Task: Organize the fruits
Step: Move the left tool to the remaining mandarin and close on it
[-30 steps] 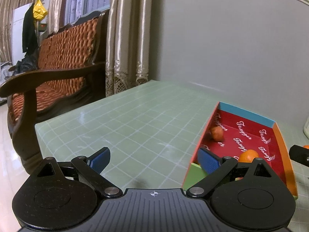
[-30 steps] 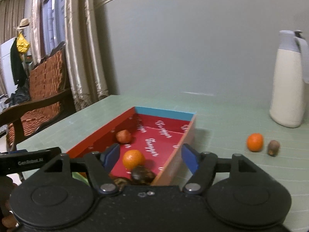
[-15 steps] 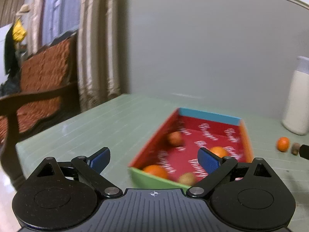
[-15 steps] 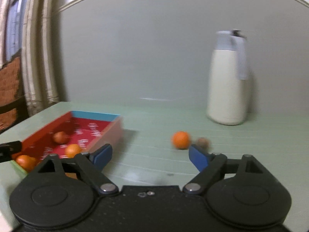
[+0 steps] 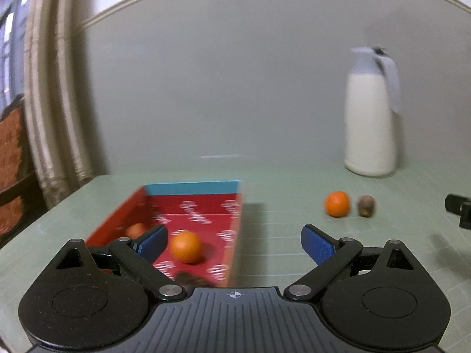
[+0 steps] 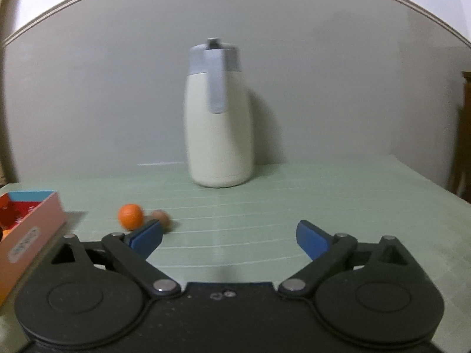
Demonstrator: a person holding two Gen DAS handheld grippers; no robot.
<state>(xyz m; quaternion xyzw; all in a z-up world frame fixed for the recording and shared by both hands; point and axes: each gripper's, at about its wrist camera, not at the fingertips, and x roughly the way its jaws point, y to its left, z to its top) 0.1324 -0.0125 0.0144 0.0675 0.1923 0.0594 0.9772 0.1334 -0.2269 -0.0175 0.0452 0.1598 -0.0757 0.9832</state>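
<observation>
Dim, even indoor light — motion blur, fisheye-bent edges, soft shadows.

Left wrist view: camera low over the tabletop [image 5: 279, 182], behind the left gripper [image 5: 234, 242], facing the back wall across the tray [image 5: 191, 187], whose near end lies close under the lens; the jug [image 5: 371, 123] stands far right near the tabletop's back edge.

Right wrist view: camera equally low, behind the right gripper [image 6: 229, 238], facing the jug [image 6: 219, 129] head-on; the tabletop's right edge [image 6: 426, 173] shows.

Shared field: jug, tray corner [image 6: 32, 220], loose orange [image 5: 337, 204] [image 6: 130, 216] with brown fruit [image 5: 366, 205] [image 6: 162, 217] just beside it, and back wall.
</observation>
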